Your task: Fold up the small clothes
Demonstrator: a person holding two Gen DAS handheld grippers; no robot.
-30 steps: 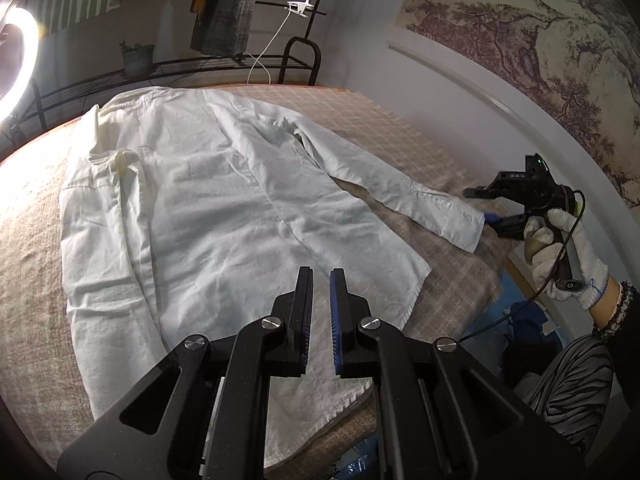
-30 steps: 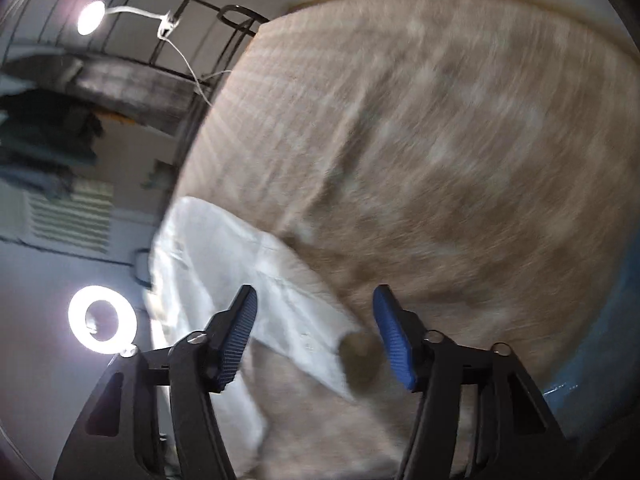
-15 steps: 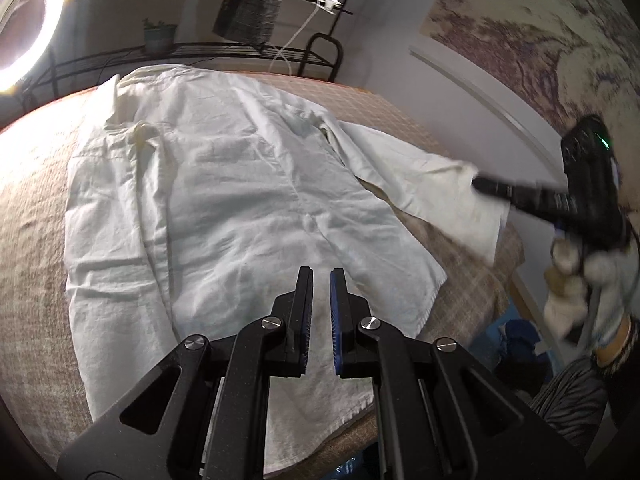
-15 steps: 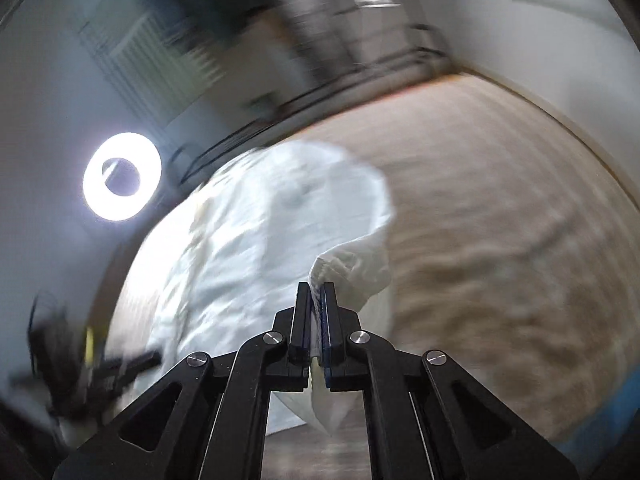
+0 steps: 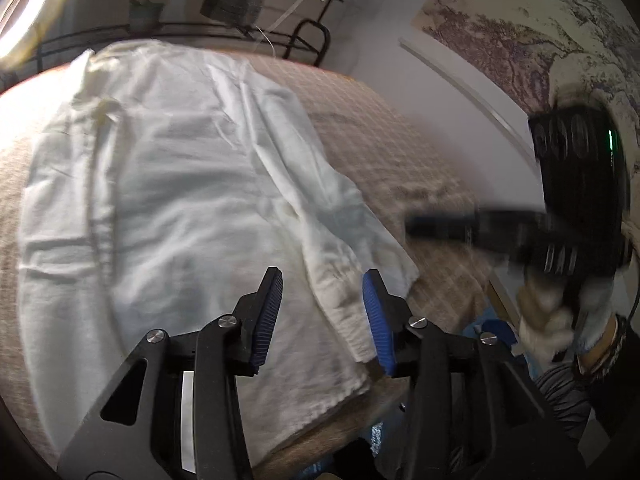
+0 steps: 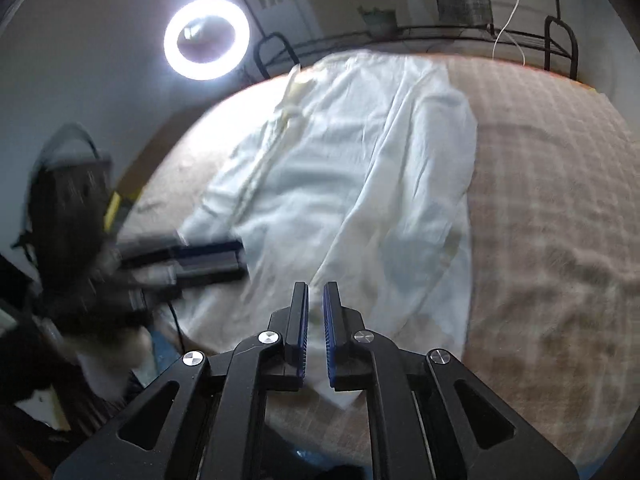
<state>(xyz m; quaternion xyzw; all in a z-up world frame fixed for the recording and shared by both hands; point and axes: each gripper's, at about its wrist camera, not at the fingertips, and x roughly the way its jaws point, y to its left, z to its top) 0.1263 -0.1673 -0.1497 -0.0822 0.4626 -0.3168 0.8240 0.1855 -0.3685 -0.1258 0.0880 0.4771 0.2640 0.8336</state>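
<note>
The white shirt (image 5: 168,200) lies flat on the checked table (image 5: 400,148), with one sleeve (image 5: 340,248) folded over its body. The left tongs (image 5: 320,316) point down at the sleeve cuff; their jaws have just been opening and stand apart, nothing pressed between them. The right tongs (image 6: 316,324), in a gloved hand (image 5: 560,312), hover above the shirt, jaws almost together and empty.

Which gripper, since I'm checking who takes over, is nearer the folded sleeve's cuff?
Left, probably. The left gripper, jaws just opening, frames the cuff between its fingers; the right gripper, barely reopened and empty, sits off beside it.
</note>
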